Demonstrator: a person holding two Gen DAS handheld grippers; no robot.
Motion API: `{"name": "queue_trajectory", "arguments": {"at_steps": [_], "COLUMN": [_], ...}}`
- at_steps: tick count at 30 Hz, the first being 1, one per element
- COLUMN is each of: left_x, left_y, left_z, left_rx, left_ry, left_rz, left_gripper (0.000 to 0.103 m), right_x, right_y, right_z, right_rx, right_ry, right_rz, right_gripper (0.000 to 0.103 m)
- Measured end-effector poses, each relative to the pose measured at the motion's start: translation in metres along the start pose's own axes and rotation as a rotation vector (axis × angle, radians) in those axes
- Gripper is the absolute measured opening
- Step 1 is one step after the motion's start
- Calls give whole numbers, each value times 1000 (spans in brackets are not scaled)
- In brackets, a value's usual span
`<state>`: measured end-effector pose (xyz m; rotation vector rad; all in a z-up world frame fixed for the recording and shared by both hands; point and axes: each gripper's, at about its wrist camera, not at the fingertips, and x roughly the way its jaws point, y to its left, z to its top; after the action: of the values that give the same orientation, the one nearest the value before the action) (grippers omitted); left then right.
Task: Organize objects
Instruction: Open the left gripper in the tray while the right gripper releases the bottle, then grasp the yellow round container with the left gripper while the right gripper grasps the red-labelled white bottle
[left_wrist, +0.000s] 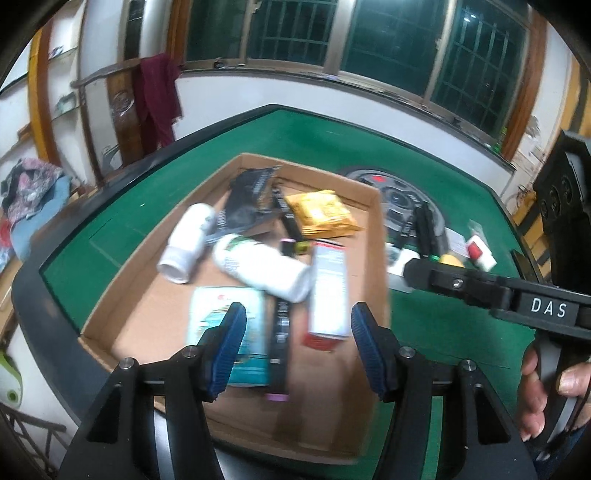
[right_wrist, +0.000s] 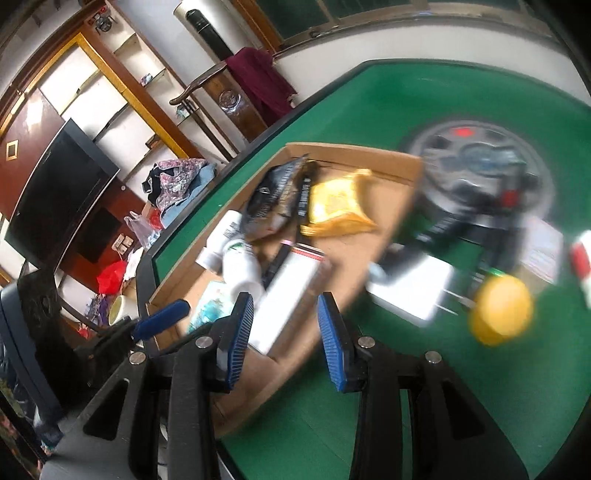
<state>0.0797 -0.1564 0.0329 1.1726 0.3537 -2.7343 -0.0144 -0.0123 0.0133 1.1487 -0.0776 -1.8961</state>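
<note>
While both grippers hover above the cardboard box (left_wrist: 380, 221) on the green table (left_wrist: 325, 147), my left gripper (left_wrist: 298, 334) is released — nothing between its pads. My right gripper (right_wrist: 285, 326) likewise gapes empty; bottles, pouches and cartons lie in the box — a yellow lid (right_wrist: 500, 310) outside.

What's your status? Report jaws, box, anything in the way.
Left gripper open, empty, above cardboard box. Right gripper open, empty. Yellow round thing outside the box on green table. Nothing blocking.

green table (left_wrist: 229, 147) | on it: cardboard box (left_wrist: 380, 236), yellow lid (right_wrist: 500, 310), white card (right_wrist: 410, 291)
</note>
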Motion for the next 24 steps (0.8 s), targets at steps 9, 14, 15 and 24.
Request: {"name": "queue_trajectory", "arguments": {"at_steps": [9, 14, 15, 24], "left_x": [21, 57, 63, 97], "left_y": [-90, -139, -143, -170], "left_z": [6, 14, 16, 33], "left_rx": [153, 216, 219, 246], "left_ry": [47, 83, 94, 104], "left_rz": [-187, -248, -248, -171], "left_gripper": [54, 53, 53, 53], "right_x": [-90, -114, -115, -119], "right_y": [-89, -136, -140, -160], "right_z": [-2, -5, -5, -5], "right_rx": [85, 224, 239, 288], "right_ry": [-185, -243, -244, -252], "right_rz": [-182, -188, -193, -205], "right_gripper": [34, 34, 34, 34]}}
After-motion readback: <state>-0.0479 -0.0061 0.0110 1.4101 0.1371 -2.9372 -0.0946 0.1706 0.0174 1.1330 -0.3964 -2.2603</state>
